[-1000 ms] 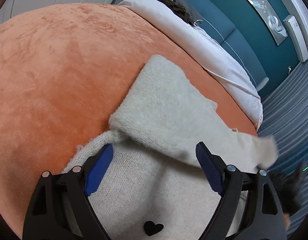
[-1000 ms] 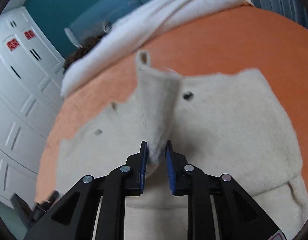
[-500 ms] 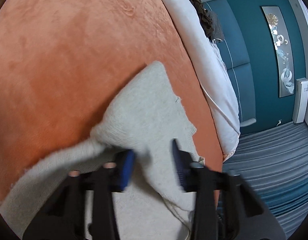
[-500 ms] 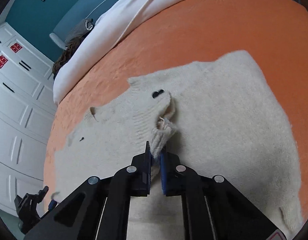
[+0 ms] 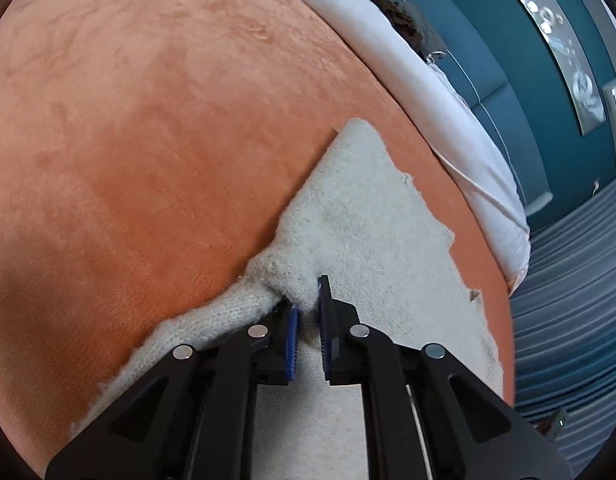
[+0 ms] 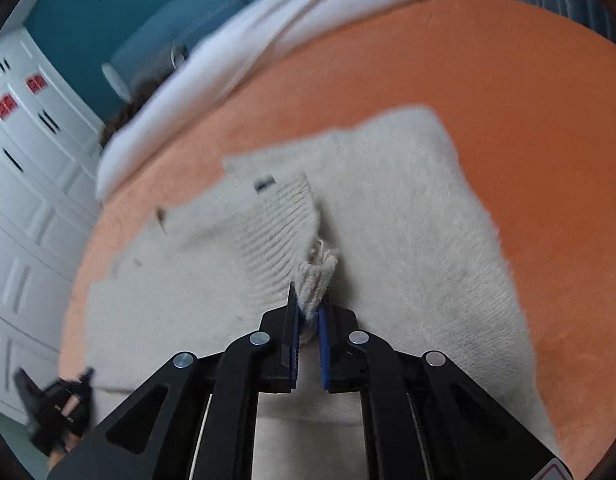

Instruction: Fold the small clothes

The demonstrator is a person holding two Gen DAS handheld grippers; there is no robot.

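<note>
A small cream knitted sweater (image 5: 368, 216) lies spread on an orange plush bedcover (image 5: 148, 120). My left gripper (image 5: 308, 304) is shut on a bunched fold at the sweater's left edge, where a folded flap meets the body. In the right wrist view the same sweater (image 6: 408, 208) lies flat, with small dark marks near its far edge. My right gripper (image 6: 308, 304) is shut on the ribbed end of a sleeve, pinched up over the middle of the garment. The other gripper (image 6: 56, 404) shows at the lower left.
A white duvet (image 5: 428, 92) lies along the far side of the bed, with a dark-haired head (image 5: 392, 12) beside it. A teal wall with a picture (image 5: 564, 40) is behind. White cupboard doors (image 6: 24, 184) stand at the left in the right wrist view.
My left gripper went from wide open over the sweater to shut on the fold at its edge. My right gripper stayed shut on the sleeve and lowered it onto the garment.
</note>
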